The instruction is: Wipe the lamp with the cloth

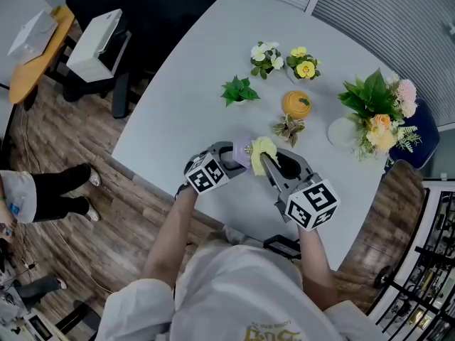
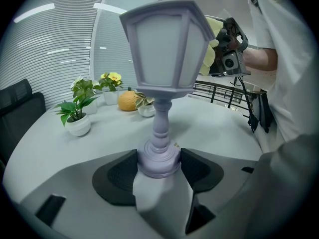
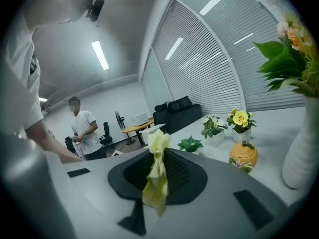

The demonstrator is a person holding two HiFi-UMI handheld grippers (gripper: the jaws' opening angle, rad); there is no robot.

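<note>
My left hand-held gripper [image 2: 158,166] is clamped on the base of the lilac lantern lamp [image 2: 164,54], upright over the counter [image 1: 192,105]. My right hand-held gripper [image 3: 159,183] pinches the yellow cloth [image 3: 157,148] just beside the lamp's head.

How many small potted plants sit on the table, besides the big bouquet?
4: a leafy green one, a white-flowered one, a yellow-flowered one, a variegated one nearest the person.

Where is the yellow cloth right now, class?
The yellow cloth hangs pinched in the right gripper, mid-frame in its own view; in the head view it sits just right of the lilac lamp that the left gripper clamps by its base.
</note>
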